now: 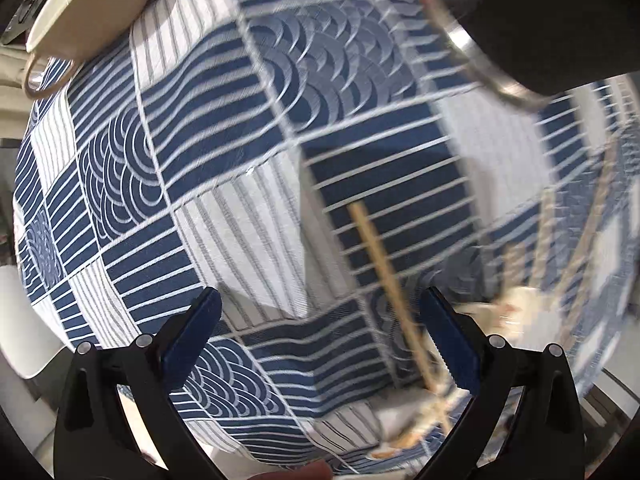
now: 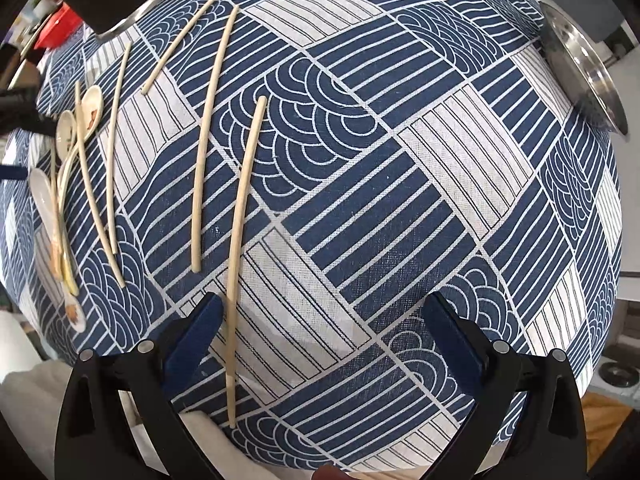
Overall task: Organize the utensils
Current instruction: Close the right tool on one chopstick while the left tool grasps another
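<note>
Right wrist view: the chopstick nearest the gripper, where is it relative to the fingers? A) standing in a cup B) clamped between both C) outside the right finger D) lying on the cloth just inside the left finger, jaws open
D: the chopstick lies flat on the tablecloth, passing beside one finger of the open right gripper, ungripped.

I see a cloth (image 2: 400,200) in navy and white patchwork: squares of straight stripes, wavy lines and overlapping arcs, with pale squares ruled in thin dark lines. On it the chopsticks (image 2: 244,216) are pale cream, the spoons (image 2: 90,108) white with small orange-brown marks, and my grippers, left (image 1: 324,336) and right (image 2: 324,336), are black with blue pads (image 2: 192,336). The cup (image 1: 92,12) is cream, the pot (image 1: 540,20) black with a silvery rim, and the dish (image 2: 584,68) at the cloth's edge bare silver.
</note>
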Demonstrator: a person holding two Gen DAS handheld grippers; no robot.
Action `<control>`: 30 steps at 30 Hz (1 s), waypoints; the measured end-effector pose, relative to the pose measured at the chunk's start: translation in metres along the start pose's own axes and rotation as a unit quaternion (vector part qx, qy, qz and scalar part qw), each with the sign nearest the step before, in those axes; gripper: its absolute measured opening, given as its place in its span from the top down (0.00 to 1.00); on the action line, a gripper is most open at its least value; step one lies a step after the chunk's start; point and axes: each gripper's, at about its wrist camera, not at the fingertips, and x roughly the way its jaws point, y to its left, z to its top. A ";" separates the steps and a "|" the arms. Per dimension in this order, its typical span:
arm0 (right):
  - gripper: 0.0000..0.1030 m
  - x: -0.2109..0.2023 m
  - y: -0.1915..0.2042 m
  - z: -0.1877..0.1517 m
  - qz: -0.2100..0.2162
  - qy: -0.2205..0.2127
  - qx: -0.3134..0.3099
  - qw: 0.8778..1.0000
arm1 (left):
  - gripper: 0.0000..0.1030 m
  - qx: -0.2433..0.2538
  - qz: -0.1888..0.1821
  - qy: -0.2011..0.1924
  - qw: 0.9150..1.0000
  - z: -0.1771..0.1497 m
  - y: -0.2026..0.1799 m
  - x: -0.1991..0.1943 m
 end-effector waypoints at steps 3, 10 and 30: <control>0.06 -0.001 -0.002 0.003 -0.002 0.007 0.013 1.000 | 0.04 -0.016 -0.004 -0.007 1.000 0.001 0.004 0.001; 0.06 -0.003 -0.005 0.002 -0.002 0.005 0.014 1.000 | 0.04 -0.015 0.000 -0.033 0.999 0.003 0.011 0.001; 0.93 -0.023 -0.006 0.007 -0.008 -0.011 -0.023 1.000 | 0.62 0.012 0.003 -0.044 0.999 -0.003 0.008 -0.018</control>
